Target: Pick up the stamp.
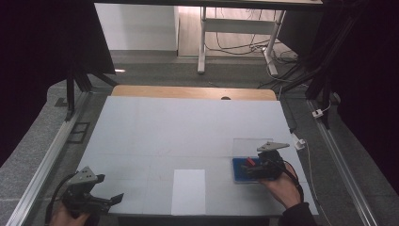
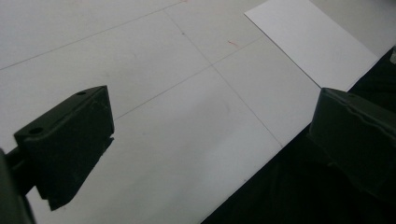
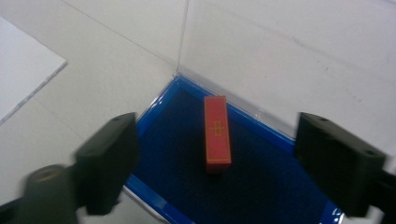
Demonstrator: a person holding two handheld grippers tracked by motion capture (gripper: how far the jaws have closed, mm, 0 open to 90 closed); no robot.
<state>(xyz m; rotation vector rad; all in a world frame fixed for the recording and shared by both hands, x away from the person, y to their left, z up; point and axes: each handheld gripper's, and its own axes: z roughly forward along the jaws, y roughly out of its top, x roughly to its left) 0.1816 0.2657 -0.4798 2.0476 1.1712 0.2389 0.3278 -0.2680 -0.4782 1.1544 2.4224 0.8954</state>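
Observation:
A small red box (image 3: 217,133) with gold lines lies in a blue-lined case (image 3: 261,186) whose clear lid (image 3: 280,51) stands open behind it. The same case (image 1: 239,173) sits at the table's front right, with the red box (image 1: 250,162) just visible. My right gripper (image 3: 233,163) hovers over the case, open, with the red box between and below its jaws, untouched. My right gripper (image 1: 251,168) is held by a hand from below. At the front left corner my left gripper (image 1: 113,198) is open over the white table surface (image 2: 177,107), holding nothing.
A white sheet of paper (image 1: 188,190) lies at the front middle of the table, also seen as a white sheet (image 2: 310,39) in the left gripper view. The table's front edge (image 2: 261,163) runs just under the left jaws. A wooden strip (image 1: 193,92) borders the far side.

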